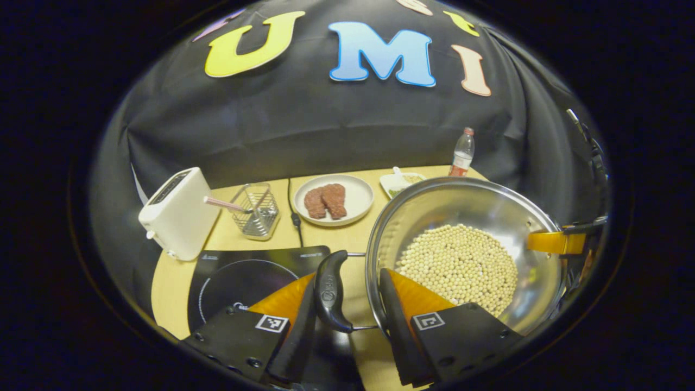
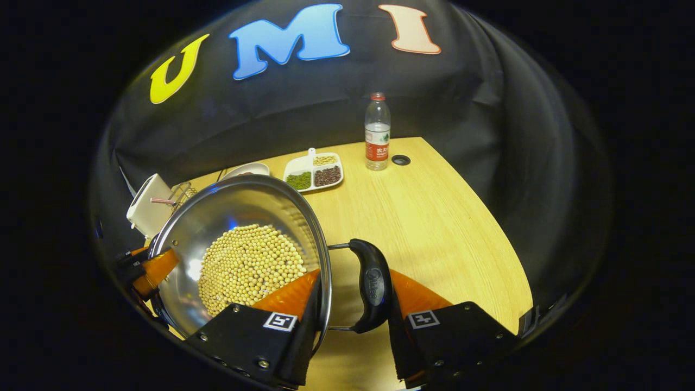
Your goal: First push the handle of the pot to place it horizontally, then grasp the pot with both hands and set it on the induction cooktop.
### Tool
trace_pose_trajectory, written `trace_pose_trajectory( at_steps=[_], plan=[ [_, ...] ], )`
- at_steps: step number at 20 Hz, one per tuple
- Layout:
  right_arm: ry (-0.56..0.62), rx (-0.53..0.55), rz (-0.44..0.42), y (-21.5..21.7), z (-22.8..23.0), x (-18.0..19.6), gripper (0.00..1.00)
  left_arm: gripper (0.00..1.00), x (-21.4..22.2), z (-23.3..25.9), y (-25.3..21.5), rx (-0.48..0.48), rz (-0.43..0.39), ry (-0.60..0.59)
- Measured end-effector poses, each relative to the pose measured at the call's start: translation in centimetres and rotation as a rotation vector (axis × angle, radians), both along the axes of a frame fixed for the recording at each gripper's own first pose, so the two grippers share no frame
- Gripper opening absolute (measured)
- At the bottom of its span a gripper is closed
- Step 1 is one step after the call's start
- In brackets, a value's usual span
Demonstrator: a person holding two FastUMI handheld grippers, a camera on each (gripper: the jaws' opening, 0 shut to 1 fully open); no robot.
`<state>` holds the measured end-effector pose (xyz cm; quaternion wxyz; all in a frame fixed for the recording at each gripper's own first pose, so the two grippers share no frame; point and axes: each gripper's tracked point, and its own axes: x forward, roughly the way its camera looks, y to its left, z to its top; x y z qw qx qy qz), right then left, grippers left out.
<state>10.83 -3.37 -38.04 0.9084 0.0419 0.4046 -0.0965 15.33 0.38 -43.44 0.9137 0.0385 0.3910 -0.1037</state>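
Note:
A steel pot (image 1: 478, 206) holding soybeans (image 1: 461, 266) is to the right of the black induction cooktop (image 1: 244, 282). My left gripper (image 1: 348, 279) is closed across the pot's left black handle (image 1: 330, 290) and rim, with one finger outside the handle and the other inside the pot wall. My right gripper (image 2: 353, 279) grips the opposite black handle (image 2: 372, 285) the same way, with one finger inside the pot (image 2: 244, 212). Each gripper also shows at the pot's far rim in the other's view, the right gripper (image 1: 559, 241) and the left gripper (image 2: 152, 271). I cannot tell whether the pot rests on the table.
A white toaster (image 1: 176, 212), a wire rack (image 1: 258, 212), a plate with meat (image 1: 355, 198) and a black cable (image 1: 293, 217) stand behind the cooktop. A divided dish of beans (image 2: 315, 171) and a water bottle (image 2: 377, 133) sit at the back. Bare wooden table (image 2: 445, 217) lies right of the pot.

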Motion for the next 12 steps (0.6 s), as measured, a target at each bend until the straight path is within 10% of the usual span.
trace_pose_trajectory(
  at_steps=[12],
  plan=[
    [0.007, 0.016, 0.068, 10.8, 0.5, 0.4, 0.60, 0.65, -0.8, 2.3, 12.0, 0.031, 0.088, -0.007]
  ],
)
